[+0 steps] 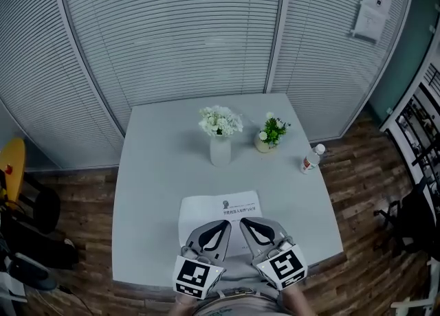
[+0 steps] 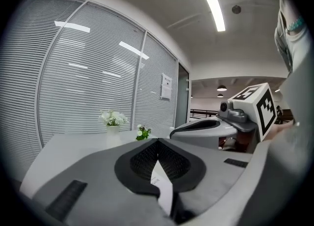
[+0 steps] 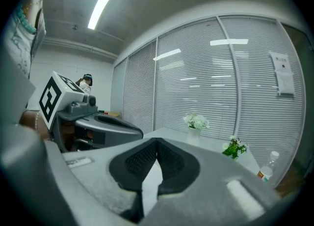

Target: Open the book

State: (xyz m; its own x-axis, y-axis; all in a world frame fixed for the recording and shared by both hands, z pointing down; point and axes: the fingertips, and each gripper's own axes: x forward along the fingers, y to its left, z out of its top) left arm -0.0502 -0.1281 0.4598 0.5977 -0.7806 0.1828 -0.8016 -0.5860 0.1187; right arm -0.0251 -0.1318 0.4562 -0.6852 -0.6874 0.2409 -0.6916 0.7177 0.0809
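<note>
Two closed, empty tools, left hand-held gripper (image 1: 224, 224) and right hand-held gripper (image 1: 243, 222), hover equally close above the near half of the book (image 1: 206, 206).

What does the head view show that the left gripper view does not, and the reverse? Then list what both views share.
Only the head view: the white book's printed cover lying on the table's near edge, the bottle and the wooden floor.
Only the left gripper view: the ceiling light strip and a further room with round lamps.
Both: the table, the vase of white flowers, the small green plant, the blinds, the left gripper and the right gripper.
</note>
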